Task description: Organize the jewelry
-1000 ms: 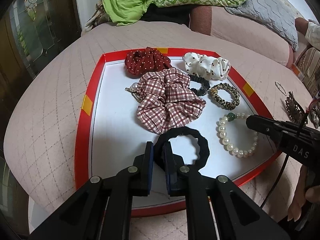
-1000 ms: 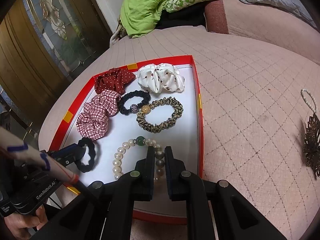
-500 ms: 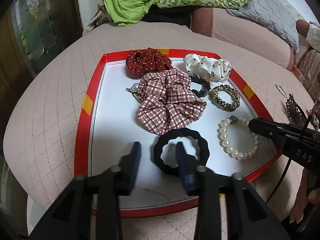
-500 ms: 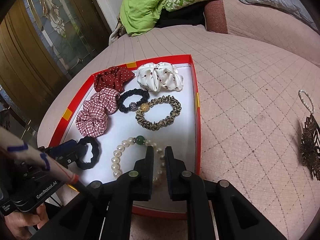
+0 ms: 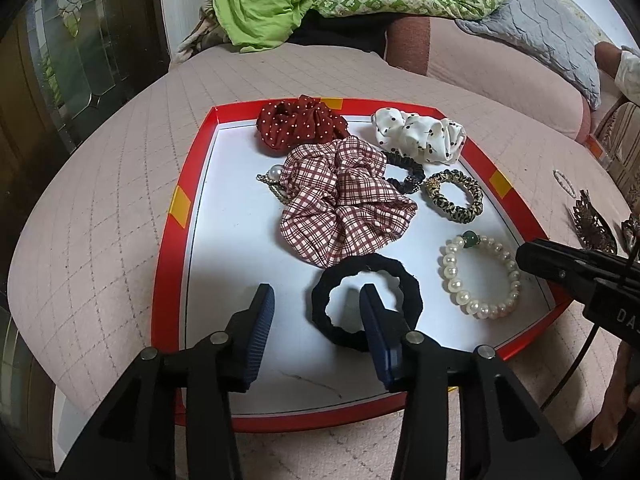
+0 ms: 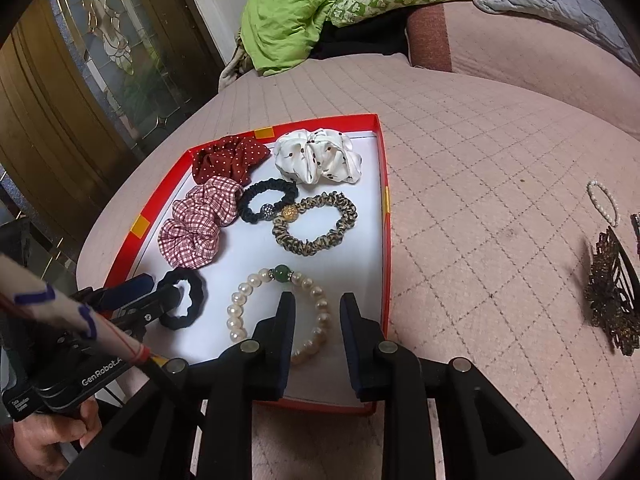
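A black hair tie (image 5: pixel 400 276) lies flat in the red-rimmed white tray (image 5: pixel 176 240). My left gripper (image 5: pixel 316 304) straddles its left edge with the jaws opening, and neither pad presses it. Beside it lies a pearl bracelet (image 6: pixel 240 300) with a green bead. My right gripper (image 6: pixel 317 306) stands over the bracelet's right side, its jaws opening, with the beads loose between the pads. In the right wrist view the left gripper (image 6: pixel 160 296) shows at the tie (image 6: pixel 196 284). The left wrist view has the right gripper's tip (image 5: pixel 532 256) beside the bracelet (image 5: pixel 452 280).
The tray (image 6: pixel 386 240) also holds a plaid scrunchie (image 5: pixel 344 208), a red dotted one (image 5: pixel 296 124), a white one (image 5: pixel 420 136), a black beaded tie (image 6: pixel 268 204) and a leopard tie (image 6: pixel 316 224). On the quilt to the right lie a bronze hair comb (image 6: pixel 612 300) and a small pearl loop (image 6: pixel 602 200).
Both grippers were shut, the left on the black hair tie and the right on the pearl bracelet. Their jaws have spread and both pieces now rest loose on the tray.
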Tool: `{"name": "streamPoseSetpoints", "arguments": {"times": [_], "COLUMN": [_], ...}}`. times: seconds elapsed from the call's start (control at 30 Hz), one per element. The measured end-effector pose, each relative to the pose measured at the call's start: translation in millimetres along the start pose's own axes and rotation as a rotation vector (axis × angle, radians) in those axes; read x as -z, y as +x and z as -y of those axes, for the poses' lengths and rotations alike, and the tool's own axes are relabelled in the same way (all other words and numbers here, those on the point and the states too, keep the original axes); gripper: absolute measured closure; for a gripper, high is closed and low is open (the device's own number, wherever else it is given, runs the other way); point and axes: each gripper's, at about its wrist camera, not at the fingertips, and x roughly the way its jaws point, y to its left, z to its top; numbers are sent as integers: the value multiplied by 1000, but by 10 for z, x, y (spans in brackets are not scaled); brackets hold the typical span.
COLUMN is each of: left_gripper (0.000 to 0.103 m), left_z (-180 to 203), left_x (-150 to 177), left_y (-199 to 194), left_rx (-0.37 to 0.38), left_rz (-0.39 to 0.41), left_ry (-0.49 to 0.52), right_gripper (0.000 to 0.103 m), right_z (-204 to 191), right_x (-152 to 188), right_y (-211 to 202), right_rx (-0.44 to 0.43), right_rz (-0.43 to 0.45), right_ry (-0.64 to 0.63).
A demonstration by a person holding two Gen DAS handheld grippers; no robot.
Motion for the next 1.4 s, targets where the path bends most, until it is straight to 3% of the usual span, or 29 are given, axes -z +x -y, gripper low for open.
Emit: {"name": "streamPoseSetpoints", "arguments": {"times": [0.13, 0.47, 0.63, 0.8, 1.0, 1.4], "left_gripper": [52, 48, 45, 37, 36, 24], "left_z": [-2, 85, 150, 100, 65, 185], "left_x": [7, 46, 93, 131, 191, 359], "left_y": [-2, -48, -96, -135, -210, -480], "left_rx": [-11, -14, -23, -40, -33, -26], "left_rz": [-1, 2, 12, 17, 31, 96], "left_ry": [-5, -10, 6, -21, -54, -50], "right_gripper": [68, 61, 52, 51, 50, 39], "right_z": [-14, -88, -81, -89, -163, -207], "right_x": [15, 124, 195, 264, 371, 500], "right_y": [-56, -288, -452, -557, -651, -906], "right_rx": [2, 16, 27, 28, 20, 36], "right_rz": [3, 12, 29, 32, 31, 51], "right_ry": [-1, -17, -13, -8, -23, -24]}}
